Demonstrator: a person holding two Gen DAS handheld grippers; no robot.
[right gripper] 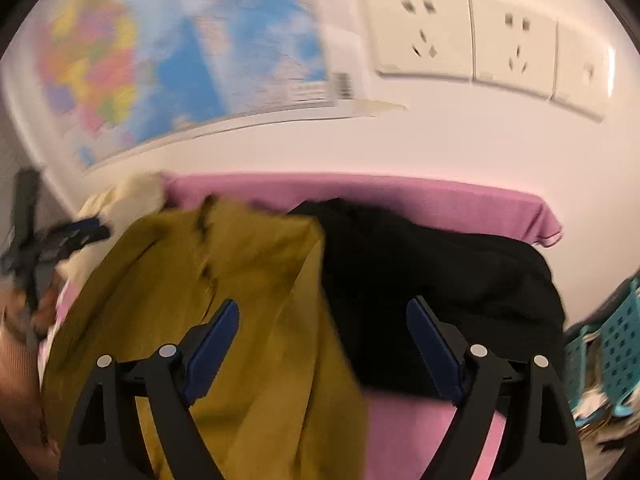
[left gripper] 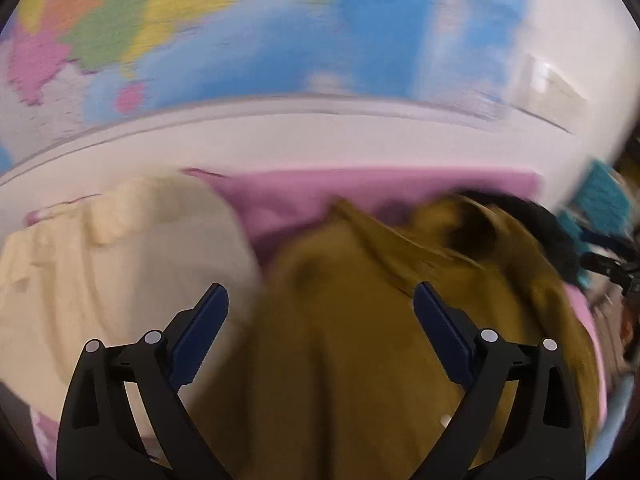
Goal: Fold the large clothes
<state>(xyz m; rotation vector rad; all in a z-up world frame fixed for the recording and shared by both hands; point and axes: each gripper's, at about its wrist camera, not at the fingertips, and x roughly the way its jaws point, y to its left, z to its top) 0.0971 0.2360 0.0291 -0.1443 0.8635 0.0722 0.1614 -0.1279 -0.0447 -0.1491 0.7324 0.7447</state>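
Pink worktop below a wall map: mustard garment sprawls lengthwise straight ahead of the left tongs, nearer them; right tongs straddle its right edge. Both wide open, empty.

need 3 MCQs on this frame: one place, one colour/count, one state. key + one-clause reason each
1. Where does the black garment lie relative to the mustard garment, seen from the right wrist?
A. to its right
B. to its left
C. underneath it, fully hidden

2. What colour is the cloth covering the surface under the clothes?
A. green
B. pink
C. grey

3. What state is the right gripper in?
A. shut on the black garment
B. shut on nothing
C. open, holding nothing

Answers:
1 A, black lies right of mustard.
2 B, pink shows behind and below the garments.
3 C, its fingers stand wide apart with no fabric between.
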